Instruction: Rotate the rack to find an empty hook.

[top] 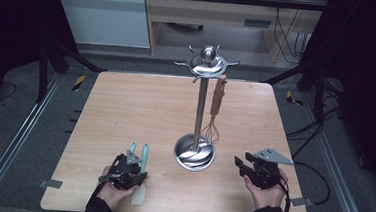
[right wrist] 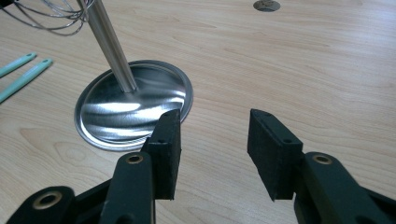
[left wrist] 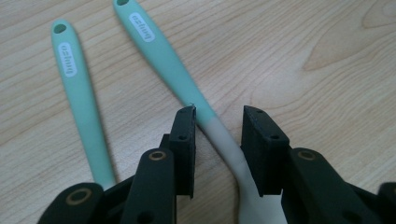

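Two mint-green utensils lie side by side on the wooden table (top: pixel 126 106) at the front left. One is a spatula (left wrist: pixel 163 56) with a pale head (top: pixel 138 195); the other (left wrist: pixel 77 88) shows just its handle. My left gripper (left wrist: pixel 217 130) straddles the spatula's pale neck, jaws open, with a gap on the left side. From above, the left gripper (top: pixel 136 172) sits over that neck. My right gripper (top: pixel 241 166) hovers open and empty just right of the metal utensil stand (top: pixel 201 107). A whisk (top: pixel 218 100) with a wooden handle hangs from the stand's top.
The stand's round shiny base (right wrist: pixel 130 105) lies close ahead-left of my right gripper (right wrist: pixel 215 126). Whisk wires (right wrist: pixel 46 16) hang beside the pole. The table's front edge runs just behind both hands. A small round hole (right wrist: pixel 267 5) marks the tabletop farther off.
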`<state>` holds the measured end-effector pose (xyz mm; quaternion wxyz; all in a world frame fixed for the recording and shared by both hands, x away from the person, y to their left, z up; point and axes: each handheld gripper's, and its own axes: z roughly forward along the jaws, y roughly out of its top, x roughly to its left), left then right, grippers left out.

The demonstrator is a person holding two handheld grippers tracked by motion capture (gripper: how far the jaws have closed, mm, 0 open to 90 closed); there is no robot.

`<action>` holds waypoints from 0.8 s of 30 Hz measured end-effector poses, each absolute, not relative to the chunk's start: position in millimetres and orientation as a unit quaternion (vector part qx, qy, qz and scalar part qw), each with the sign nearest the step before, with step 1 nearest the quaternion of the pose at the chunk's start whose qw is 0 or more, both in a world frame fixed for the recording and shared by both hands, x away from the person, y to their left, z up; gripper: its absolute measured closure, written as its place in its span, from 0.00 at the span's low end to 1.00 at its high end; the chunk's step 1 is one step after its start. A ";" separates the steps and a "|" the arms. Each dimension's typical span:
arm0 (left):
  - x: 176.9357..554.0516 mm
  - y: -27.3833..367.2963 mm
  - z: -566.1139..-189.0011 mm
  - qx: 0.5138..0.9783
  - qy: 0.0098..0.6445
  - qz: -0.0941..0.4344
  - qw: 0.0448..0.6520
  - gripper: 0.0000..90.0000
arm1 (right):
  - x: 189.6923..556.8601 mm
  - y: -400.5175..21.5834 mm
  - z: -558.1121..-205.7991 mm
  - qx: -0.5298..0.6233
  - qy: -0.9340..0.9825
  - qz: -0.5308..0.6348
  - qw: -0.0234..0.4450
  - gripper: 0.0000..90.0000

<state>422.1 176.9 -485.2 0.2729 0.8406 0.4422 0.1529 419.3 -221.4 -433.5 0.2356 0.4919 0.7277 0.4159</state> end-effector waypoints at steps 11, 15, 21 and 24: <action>426.8 179.7 -480.4 0.850 0.432 0.143 0.266 0.85 | 419.2 -221.6 -433.4 0.494 0.726 0.417 0.234 0.61; 425.5 186.5 -480.3 0.849 0.432 0.137 0.271 0.86 | 418.8 -223.3 -433.1 0.493 0.726 0.419 0.235 0.61; 424.3 186.5 -482.8 0.845 0.442 0.141 0.265 0.79 | 419.1 -222.5 -433.4 0.493 0.727 0.417 0.234 0.61; 426.0 183.9 -481.5 0.844 0.450 0.144 0.255 0.83 | 419.4 -221.8 -433.8 0.494 0.727 0.416 0.233 0.61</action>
